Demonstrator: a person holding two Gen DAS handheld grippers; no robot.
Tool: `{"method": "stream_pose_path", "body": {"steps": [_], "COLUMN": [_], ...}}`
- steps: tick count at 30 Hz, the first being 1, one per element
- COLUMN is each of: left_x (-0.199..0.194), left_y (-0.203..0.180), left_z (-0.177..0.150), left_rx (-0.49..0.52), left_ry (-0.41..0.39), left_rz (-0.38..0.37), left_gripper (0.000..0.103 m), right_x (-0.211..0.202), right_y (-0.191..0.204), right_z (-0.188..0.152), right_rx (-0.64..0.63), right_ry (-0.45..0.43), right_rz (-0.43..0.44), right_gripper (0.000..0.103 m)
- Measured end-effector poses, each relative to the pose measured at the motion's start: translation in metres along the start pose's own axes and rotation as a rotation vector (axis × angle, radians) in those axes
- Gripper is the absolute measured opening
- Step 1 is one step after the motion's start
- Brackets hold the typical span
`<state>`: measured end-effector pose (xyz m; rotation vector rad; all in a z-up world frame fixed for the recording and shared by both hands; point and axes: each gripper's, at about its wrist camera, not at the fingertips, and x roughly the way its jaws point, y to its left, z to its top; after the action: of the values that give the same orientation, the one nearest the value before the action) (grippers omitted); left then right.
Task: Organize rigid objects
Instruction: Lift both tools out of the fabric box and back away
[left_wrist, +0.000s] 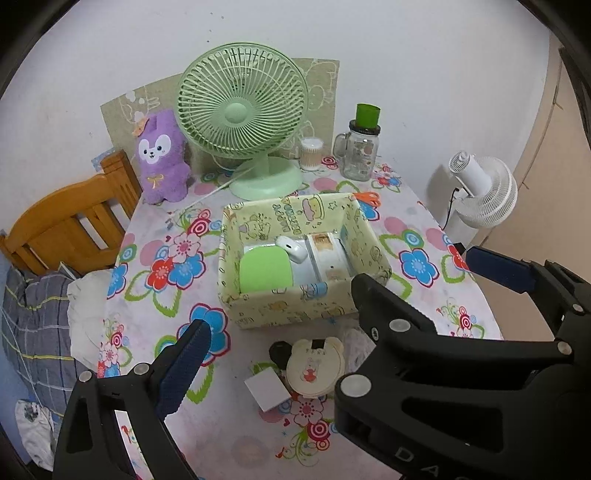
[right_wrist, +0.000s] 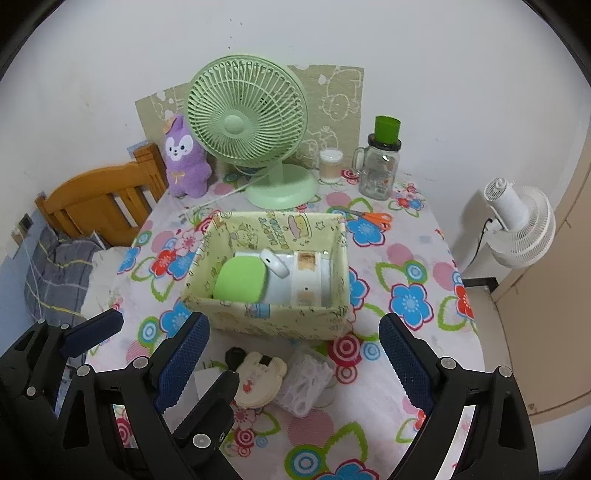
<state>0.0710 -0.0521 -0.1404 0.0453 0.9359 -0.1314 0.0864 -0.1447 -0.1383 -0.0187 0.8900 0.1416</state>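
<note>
A pale yellow patterned box (left_wrist: 295, 306) (right_wrist: 273, 321) stands mid-table. Inside lie a green flat case (left_wrist: 265, 271) (right_wrist: 240, 277), a white mouse-like item (left_wrist: 291, 246) (right_wrist: 274, 264) and a white box (left_wrist: 327, 254) (right_wrist: 308, 275). In front of the box lie a cream bear-shaped item (left_wrist: 314, 367) (right_wrist: 256, 382), a white card (left_wrist: 266, 389) and a clear mesh packet (right_wrist: 304, 384). My left gripper (left_wrist: 332, 291) is open and empty above the table's front. My right gripper (right_wrist: 295, 362) is open and empty, above the bear item and packet.
A green desk fan (left_wrist: 242, 114) (right_wrist: 247, 118), a purple plush (left_wrist: 162, 155) (right_wrist: 186, 157), a cotton-swab tub (left_wrist: 311, 153), a glass jar with green cup (left_wrist: 362, 147) (right_wrist: 380, 162) and orange scissors (right_wrist: 373, 218) sit behind. A wooden chair (left_wrist: 74, 225) stands left, a white fan (right_wrist: 517, 225) right.
</note>
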Motion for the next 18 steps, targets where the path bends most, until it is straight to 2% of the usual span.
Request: {"method": "stream_pose_path", "body": {"steps": [8,18], "left_x": [0.003,0.014], "left_y": [-0.004,-0.004], "left_z": [-0.01,-0.024], "left_rx": [0.016,0.016], "left_ry": [0.008,0.022], "left_rz": [-0.012,-0.024], "left_gripper": [0.098,0.098], "right_x": [0.001,0.015], "right_y": [0.0,-0.003], "right_z": [-0.011,-0.025], "right_rx": [-0.006,0.012], "right_ry": [0.011,0.037], "right_rz": [-0.016,0.007], "right_gripper": [0.095,0.095]}}
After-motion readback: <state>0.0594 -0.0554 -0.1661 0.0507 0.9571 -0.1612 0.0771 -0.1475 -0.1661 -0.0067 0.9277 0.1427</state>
